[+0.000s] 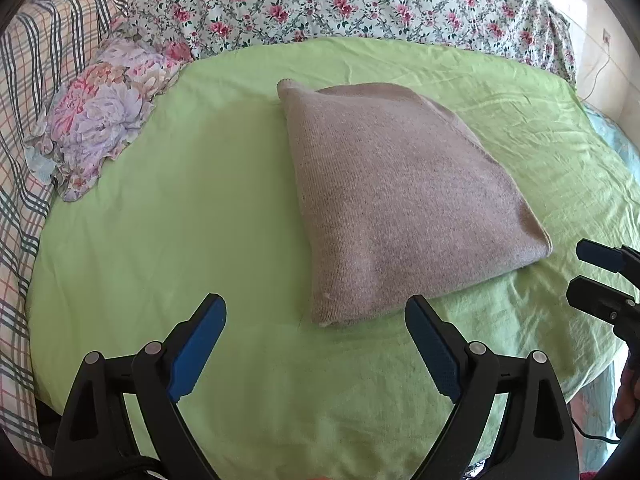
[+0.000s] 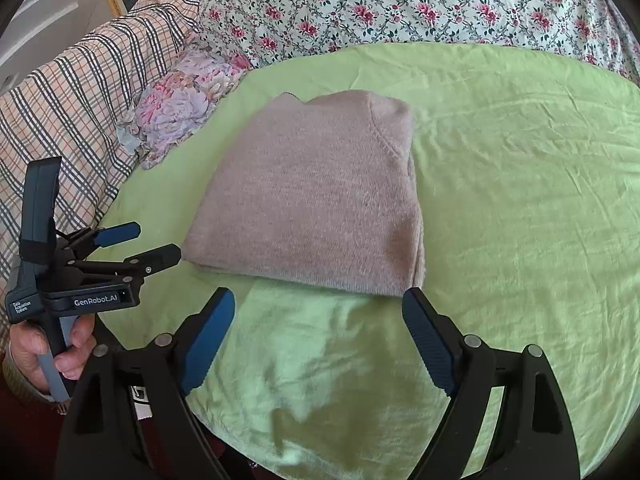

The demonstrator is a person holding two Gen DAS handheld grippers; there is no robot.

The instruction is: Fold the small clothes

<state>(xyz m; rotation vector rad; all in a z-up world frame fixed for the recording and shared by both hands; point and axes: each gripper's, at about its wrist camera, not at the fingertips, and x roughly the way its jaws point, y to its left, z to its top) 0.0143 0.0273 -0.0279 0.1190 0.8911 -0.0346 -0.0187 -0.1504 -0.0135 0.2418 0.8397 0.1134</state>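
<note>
1. Two black grippers with blue pads, your left gripper and right gripper, gape wide and empty above the green sheet.
2. The folded beige knit sweater lies flat ahead of them.
3. Only the right view shows your hand on the left handle.

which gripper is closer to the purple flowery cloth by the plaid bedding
Left. The left gripper hovers open off the folded sweater's near left corner, on the floral cloth's side. The right gripper hangs open before the sweater's near edge, farther away.
</note>
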